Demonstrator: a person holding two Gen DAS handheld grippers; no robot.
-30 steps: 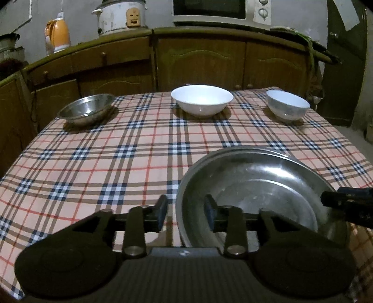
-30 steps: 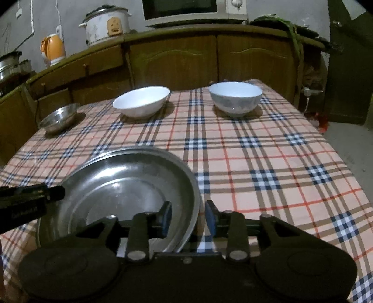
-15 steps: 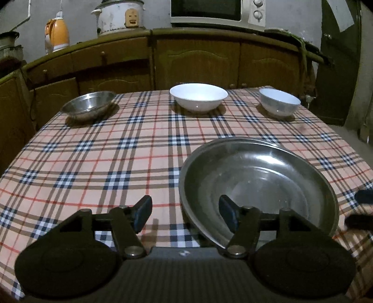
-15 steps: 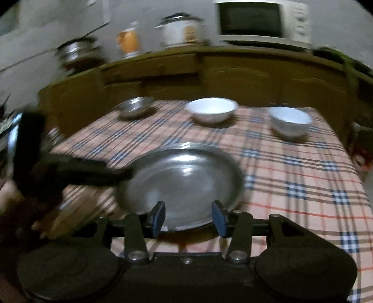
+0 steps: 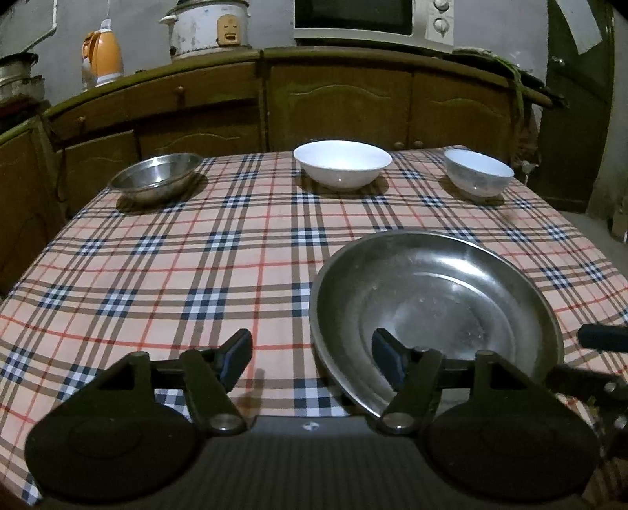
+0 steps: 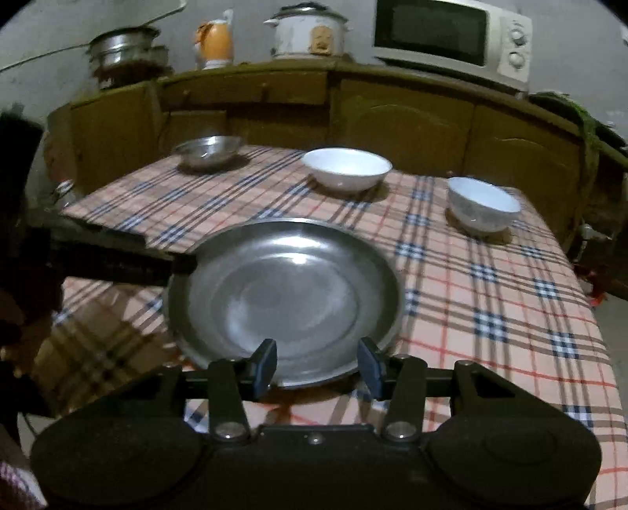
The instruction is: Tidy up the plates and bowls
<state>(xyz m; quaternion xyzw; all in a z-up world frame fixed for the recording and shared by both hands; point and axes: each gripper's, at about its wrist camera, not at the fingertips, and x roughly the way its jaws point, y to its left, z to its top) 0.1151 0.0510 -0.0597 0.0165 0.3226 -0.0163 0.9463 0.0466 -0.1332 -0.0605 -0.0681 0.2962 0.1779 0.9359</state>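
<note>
Steel plate (image 5: 435,298) lies on checked tablecloth (image 5: 176,266), lower right; left gripper (image 5: 310,357) and right gripper (image 6: 316,363) are opening, pinching nothing; left part of right view is blurred.

A: What sort of place is this?
B: A home kitchen. Brown wooden cabinets (image 5: 345,102) line the wall, carrying a microwave (image 5: 373,17), a white rice cooker (image 5: 208,23) and an orange kettle (image 5: 102,59).
A: Anything else?
B: A checked tablecloth (image 5: 196,266) covers the surface, with 3 bowls and a steel plate (image 5: 431,306).
</note>
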